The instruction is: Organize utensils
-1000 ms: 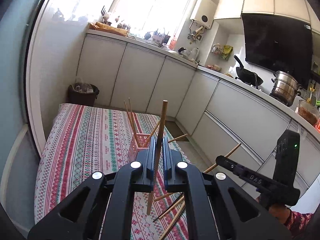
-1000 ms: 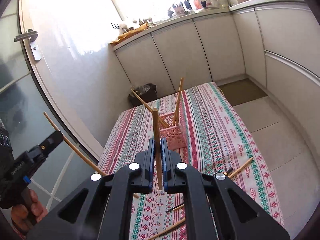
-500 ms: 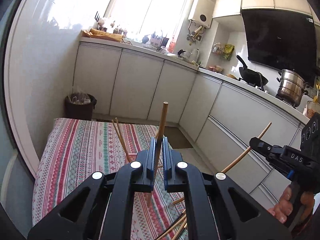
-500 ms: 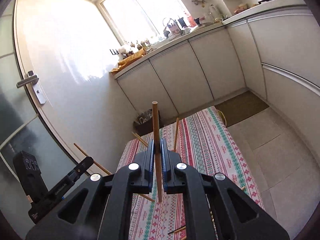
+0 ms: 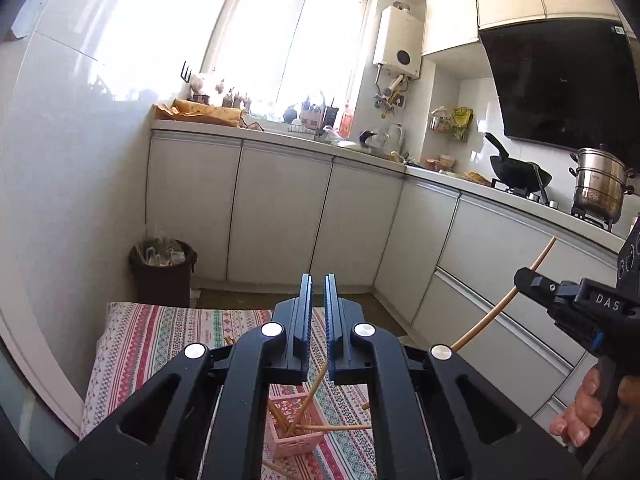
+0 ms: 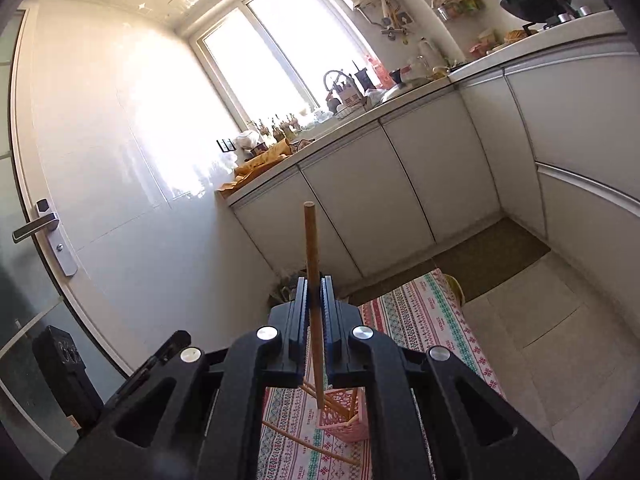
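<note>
A pink mesh basket stands on the striped tablecloth with several wooden chopsticks leaning in it. My left gripper hovers above it, fingers close together, and no chopstick shows between them. One chopstick slants into the basket just below them. My right gripper is shut on an upright chopstick whose lower tip hangs over the basket. In the left wrist view the right gripper appears at the right edge with that chopstick. The left gripper shows low left in the right wrist view.
White cabinets run along the back and right under a cluttered counter. A dark bin stands beyond the table's far end. A loose chopstick lies on the cloth beside the basket. A door with a handle is at the left.
Both grippers have risen and now look over the table toward the cabinets. The chopstick that stood up through the left fingers no longer shows there. The right still grips its chopstick.
</note>
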`<action>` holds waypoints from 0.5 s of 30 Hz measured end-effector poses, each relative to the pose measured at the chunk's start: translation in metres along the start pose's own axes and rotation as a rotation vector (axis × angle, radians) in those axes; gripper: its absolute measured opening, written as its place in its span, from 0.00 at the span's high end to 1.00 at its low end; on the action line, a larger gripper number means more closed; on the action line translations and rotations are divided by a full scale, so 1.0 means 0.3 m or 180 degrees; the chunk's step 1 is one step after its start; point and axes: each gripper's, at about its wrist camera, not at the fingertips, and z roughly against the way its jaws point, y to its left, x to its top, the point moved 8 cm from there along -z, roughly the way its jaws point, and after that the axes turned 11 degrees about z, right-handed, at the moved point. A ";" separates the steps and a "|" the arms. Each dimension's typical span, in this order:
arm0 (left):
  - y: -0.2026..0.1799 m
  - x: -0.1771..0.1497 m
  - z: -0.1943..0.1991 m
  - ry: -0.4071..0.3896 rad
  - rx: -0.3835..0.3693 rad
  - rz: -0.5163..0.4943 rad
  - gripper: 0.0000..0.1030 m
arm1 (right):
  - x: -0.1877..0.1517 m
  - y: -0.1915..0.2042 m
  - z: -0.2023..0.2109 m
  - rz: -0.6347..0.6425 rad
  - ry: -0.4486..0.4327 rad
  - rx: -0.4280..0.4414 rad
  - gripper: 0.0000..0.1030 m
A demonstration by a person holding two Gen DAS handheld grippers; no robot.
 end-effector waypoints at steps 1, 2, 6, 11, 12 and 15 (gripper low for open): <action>0.018 0.006 0.008 -0.0017 0.0023 0.0039 0.95 | -0.005 0.001 0.000 -0.0002 -0.0002 0.0014 0.93; 0.035 0.010 0.014 -0.0012 0.0039 0.0072 0.95 | -0.009 0.003 0.000 -0.0017 0.0004 0.0040 0.93; 0.201 -0.078 -0.013 0.0437 0.0544 0.0237 0.62 | -0.014 0.010 0.017 -0.0071 0.0009 0.0135 0.93; 0.588 -0.413 -0.163 0.1710 0.1446 0.0677 0.32 | -0.026 0.022 0.058 -0.0197 -0.0025 0.0294 0.93; 0.659 -0.476 -0.189 0.1899 0.1607 0.0824 0.39 | -0.034 0.026 0.065 -0.0195 -0.0026 0.0309 0.93; 0.797 -0.615 -0.252 0.2238 0.1874 0.1237 0.45 | -0.063 0.030 0.075 -0.0215 0.0037 0.0369 0.93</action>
